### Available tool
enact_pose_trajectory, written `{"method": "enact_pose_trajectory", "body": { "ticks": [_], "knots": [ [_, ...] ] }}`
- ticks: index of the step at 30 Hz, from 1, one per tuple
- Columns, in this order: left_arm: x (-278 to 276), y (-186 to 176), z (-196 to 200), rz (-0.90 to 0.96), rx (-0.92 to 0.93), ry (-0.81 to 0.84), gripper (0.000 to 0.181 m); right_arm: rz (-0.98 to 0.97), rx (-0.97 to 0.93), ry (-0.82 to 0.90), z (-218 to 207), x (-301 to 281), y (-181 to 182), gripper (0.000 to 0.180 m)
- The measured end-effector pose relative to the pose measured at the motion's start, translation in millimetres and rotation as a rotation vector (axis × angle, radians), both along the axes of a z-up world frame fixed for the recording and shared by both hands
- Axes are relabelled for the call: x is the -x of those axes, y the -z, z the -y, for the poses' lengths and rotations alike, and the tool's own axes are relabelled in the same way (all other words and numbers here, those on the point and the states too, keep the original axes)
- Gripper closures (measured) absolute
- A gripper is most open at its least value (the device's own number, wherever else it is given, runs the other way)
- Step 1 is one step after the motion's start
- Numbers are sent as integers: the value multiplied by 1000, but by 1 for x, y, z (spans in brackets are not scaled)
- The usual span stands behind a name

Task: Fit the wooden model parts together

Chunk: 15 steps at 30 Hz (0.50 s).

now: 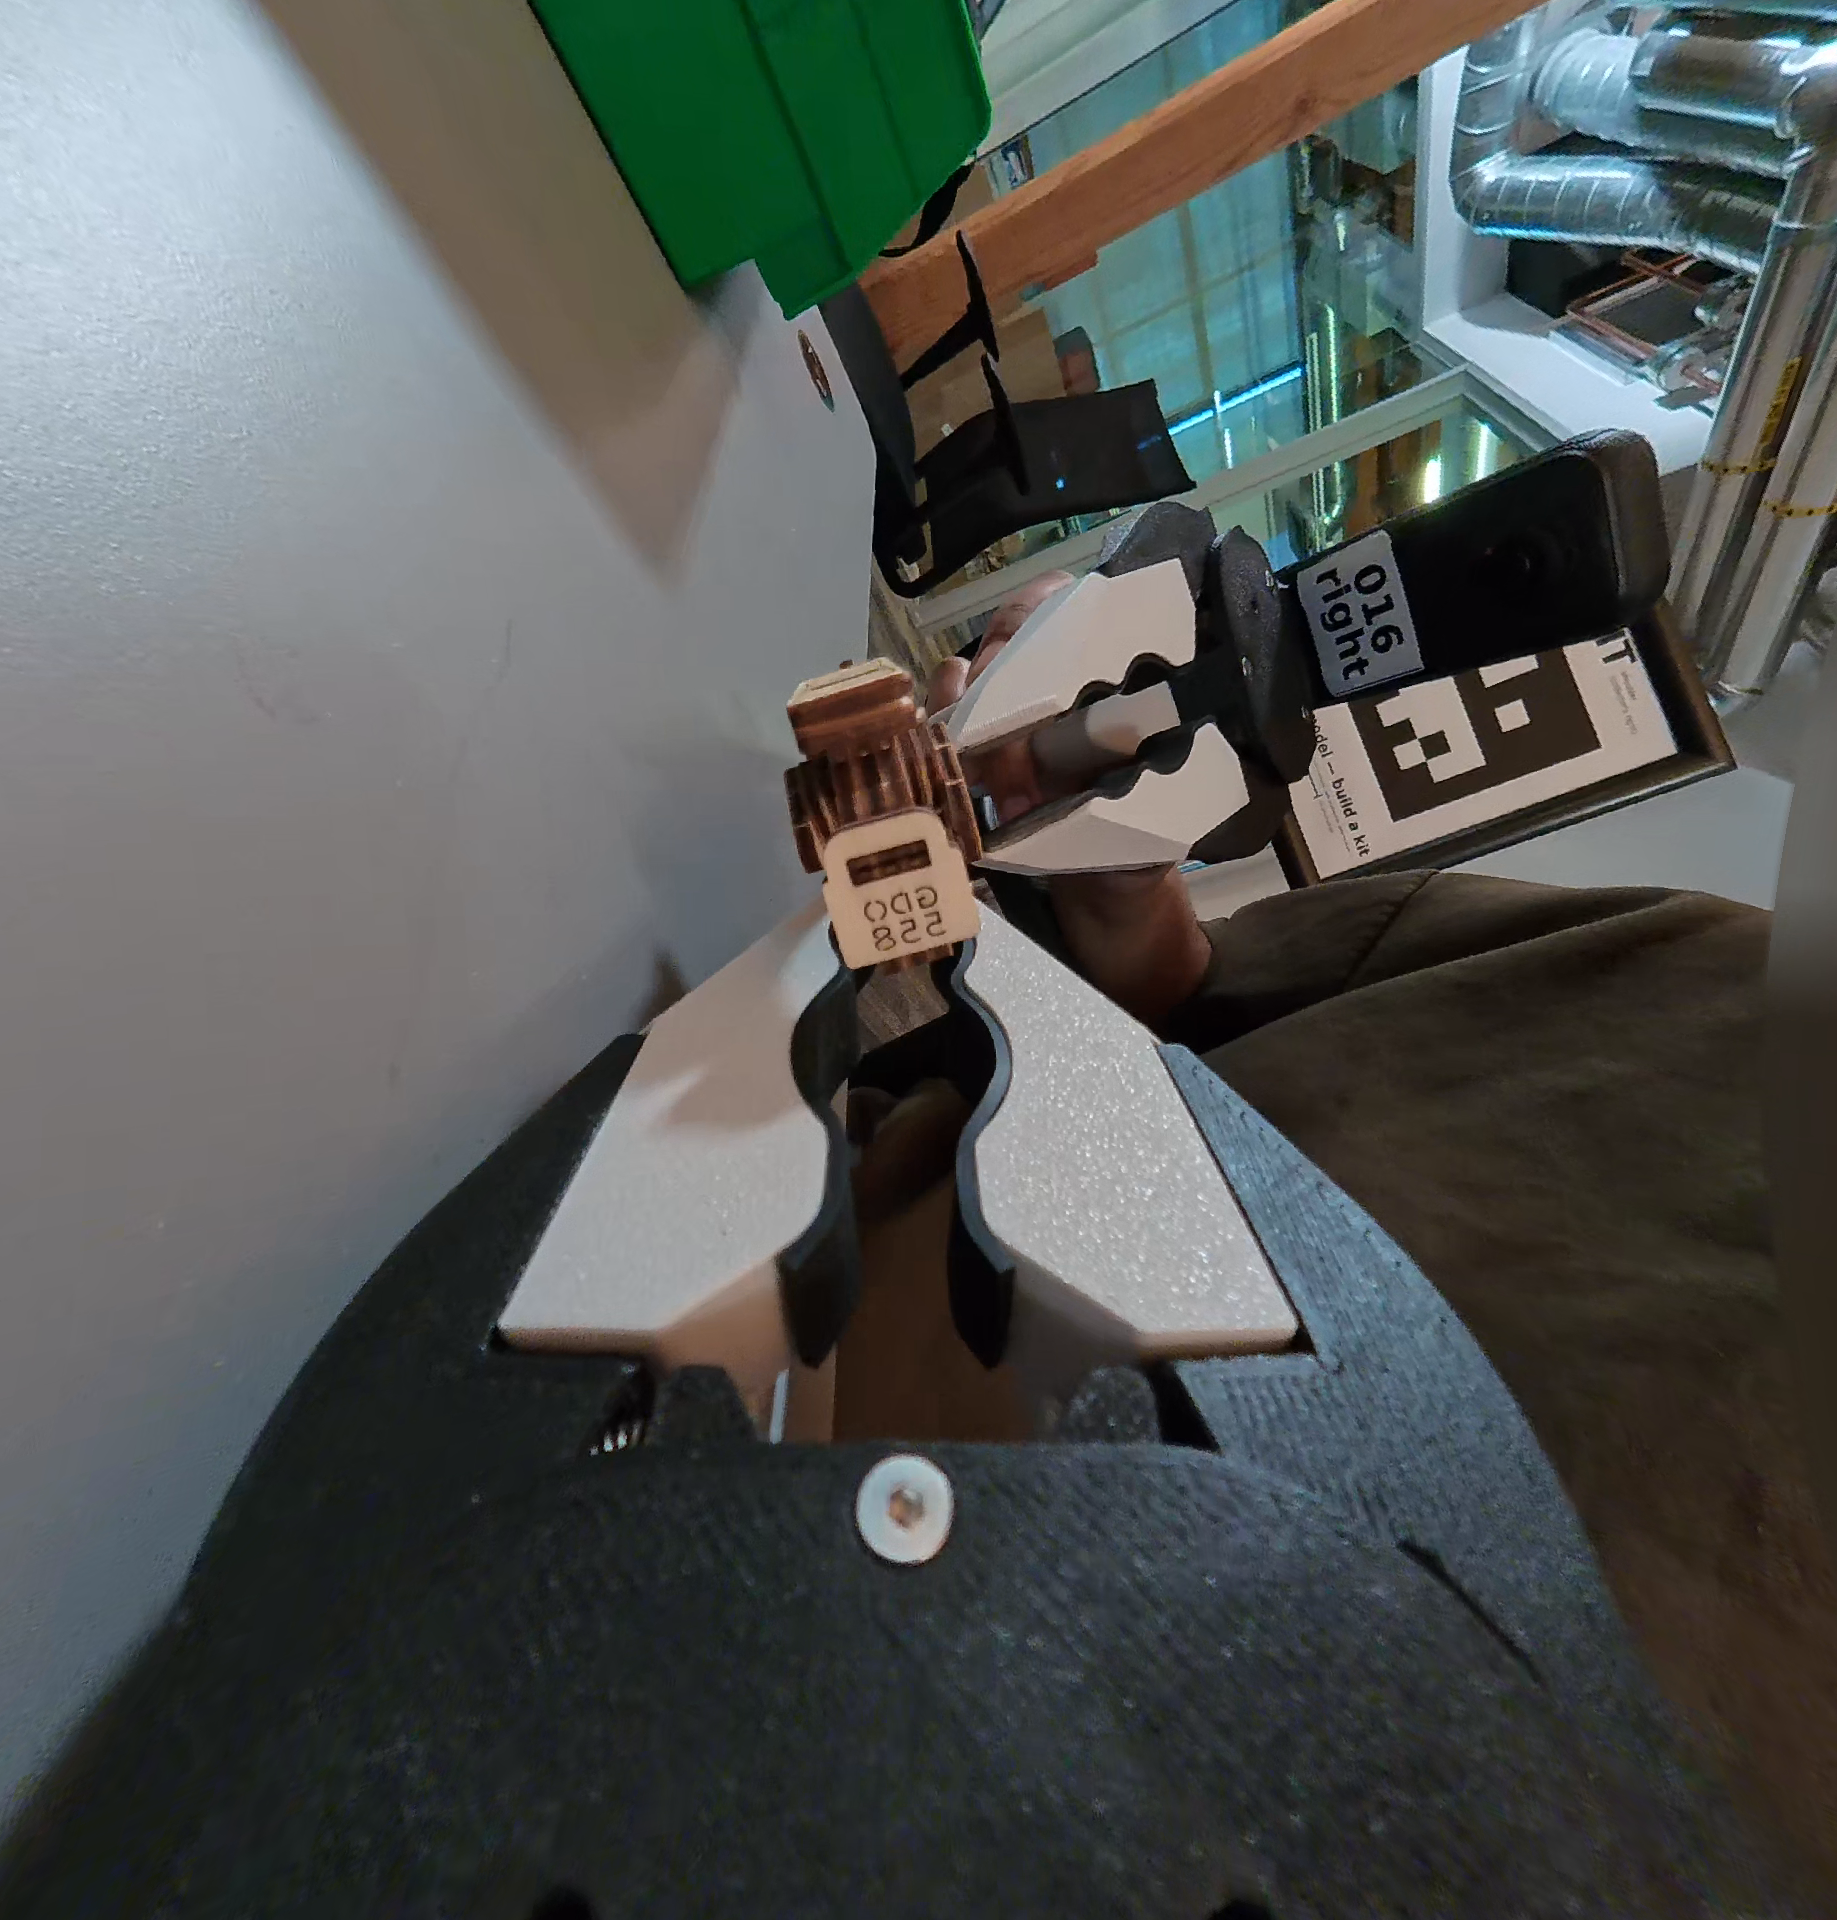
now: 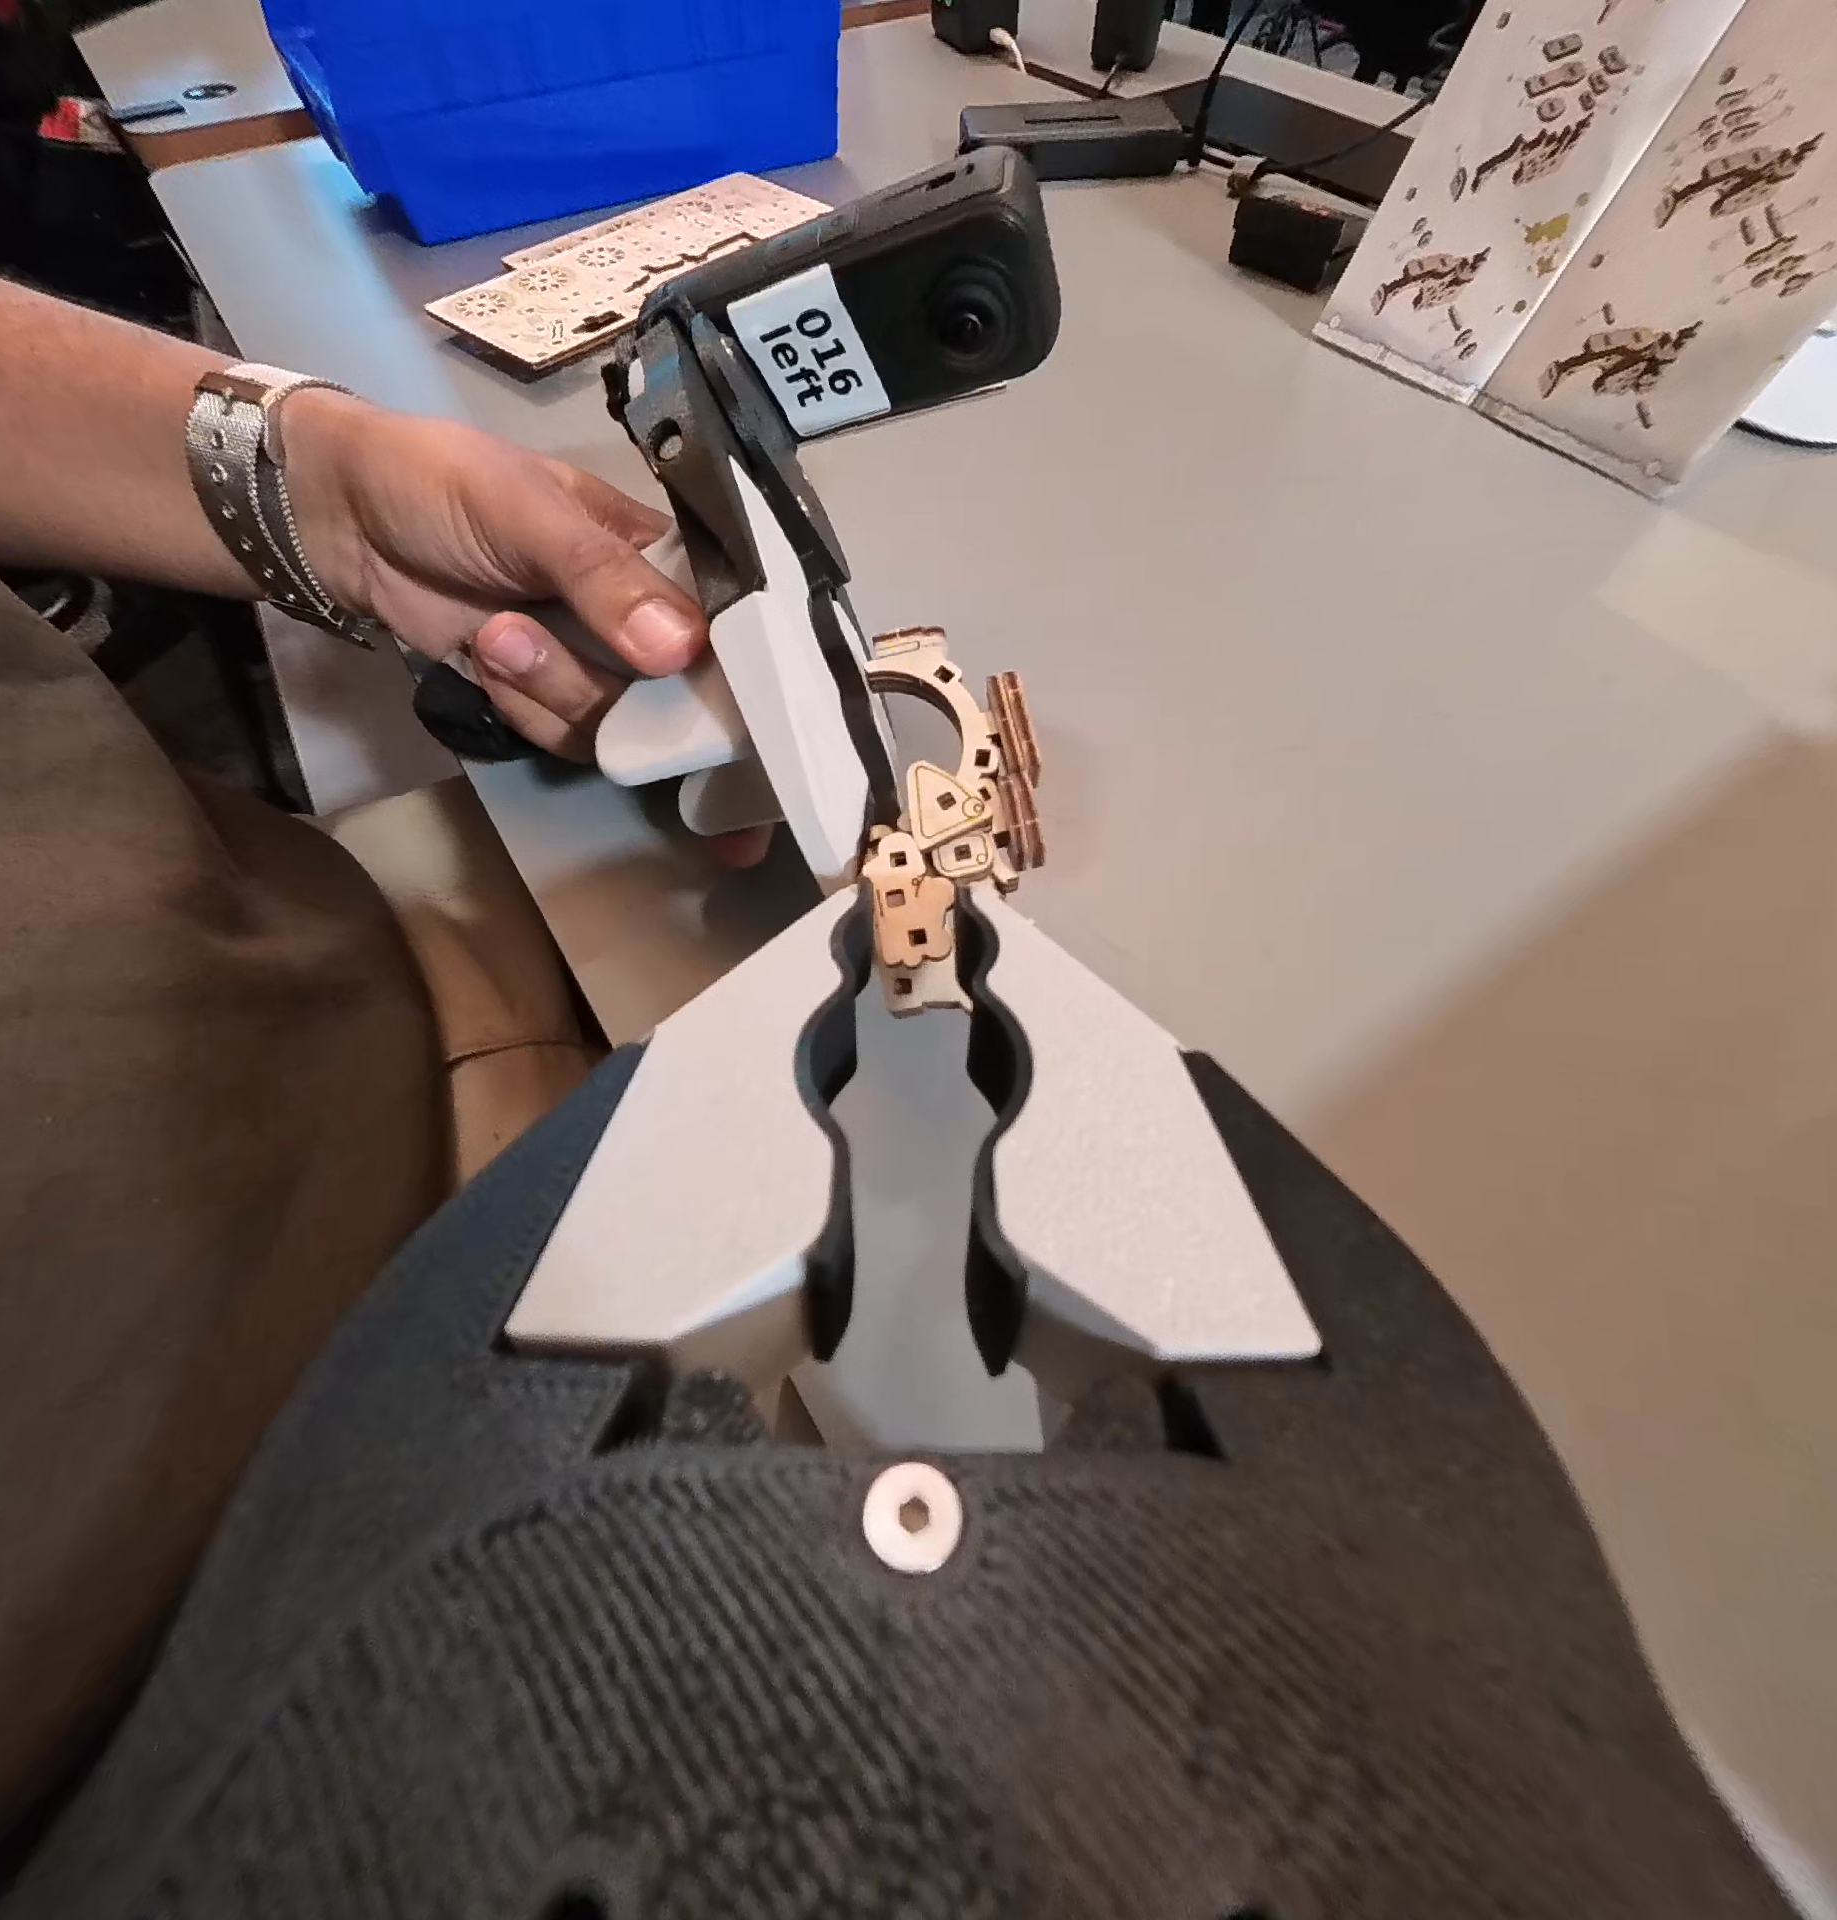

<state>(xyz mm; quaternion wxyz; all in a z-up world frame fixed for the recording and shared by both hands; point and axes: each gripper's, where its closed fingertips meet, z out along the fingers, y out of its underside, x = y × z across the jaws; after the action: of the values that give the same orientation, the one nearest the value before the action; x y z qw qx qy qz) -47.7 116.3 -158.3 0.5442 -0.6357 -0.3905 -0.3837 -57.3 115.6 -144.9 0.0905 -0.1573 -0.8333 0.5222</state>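
Note:
My left gripper (image 1: 909,961) is shut on a small wooden model assembly (image 1: 872,790) made of dark stacked gear-like layers and a pale end plate, held in the air. In the right wrist view the assembly (image 2: 971,748) shows a ring and pale side plates, with the left gripper (image 2: 864,821) gripping it from the upper left. My right gripper (image 2: 914,909) is shut on a flat pale wooden part (image 2: 912,940) with small square holes. This part touches the lower end of the assembly. In the left wrist view the right gripper (image 1: 974,795) meets the assembly from the right.
A grey table (image 2: 1309,623) lies below. On it are wooden part sheets (image 2: 623,281), a blue bin (image 2: 581,104), a standing instruction sheet (image 2: 1620,239) and black devices (image 2: 1070,135). A green bin (image 1: 789,125) and a framed marker card (image 1: 1496,769) stand behind. A hand (image 2: 478,561) holds the left gripper. Less than 4 cm separates the two grippers' tips.

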Motion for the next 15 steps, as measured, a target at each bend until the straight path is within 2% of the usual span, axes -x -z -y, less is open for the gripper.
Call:
{"method": "enact_pose_trajectory", "body": {
  "ticks": [1, 15],
  "knots": [
    [0, 0, 0, -1, -2, -2, 175, -5, -1, 2, 0, 0, -1, 166],
    [0, 0, -1, -37, 15, -9, 176, -99, -61, -2, 1, -1, -2, 165]
  ]
}}
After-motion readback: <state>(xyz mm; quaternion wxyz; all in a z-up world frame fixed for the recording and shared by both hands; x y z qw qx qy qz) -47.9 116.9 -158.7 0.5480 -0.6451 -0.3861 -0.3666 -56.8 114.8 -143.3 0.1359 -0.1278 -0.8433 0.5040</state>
